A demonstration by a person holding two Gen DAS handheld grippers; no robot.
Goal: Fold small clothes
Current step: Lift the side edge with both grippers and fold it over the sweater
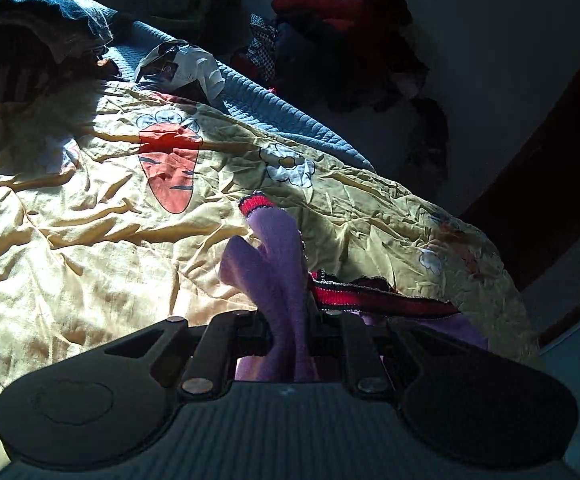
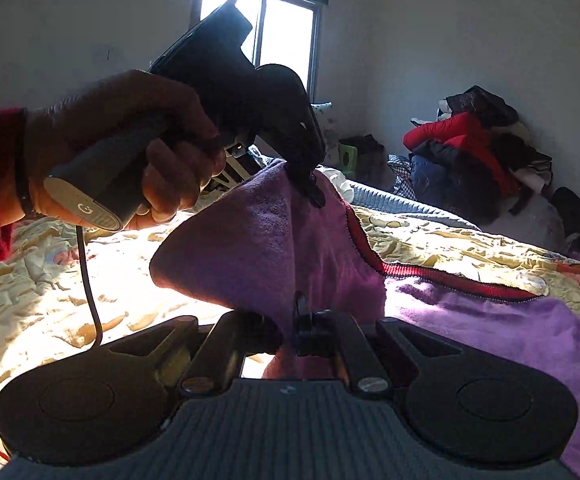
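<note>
A small purple fleece garment (image 2: 258, 240) with a red and black trim (image 2: 430, 274) is lifted off the bed at one end. My left gripper (image 1: 288, 332) is shut on a bunched fold of the purple garment (image 1: 274, 264), whose red cuff (image 1: 256, 204) sticks up beyond it. In the right wrist view the left gripper (image 2: 310, 184), held by a hand (image 2: 130, 140) in a red sleeve, pinches the cloth's upper corner. My right gripper (image 2: 302, 328) is shut on the cloth's lower edge. The rest of the garment (image 2: 510, 328) lies flat on the bed at the right.
The bed is covered by a wrinkled yellow quilt (image 1: 90, 220) with a carrot print (image 1: 170, 164), over a blue blanket (image 1: 270, 112). Dark clothes (image 1: 42, 24) are heaped at the bed's far left. A pile of red and dark clothing (image 2: 470, 152) lies against the wall. A window (image 2: 266, 28) is behind.
</note>
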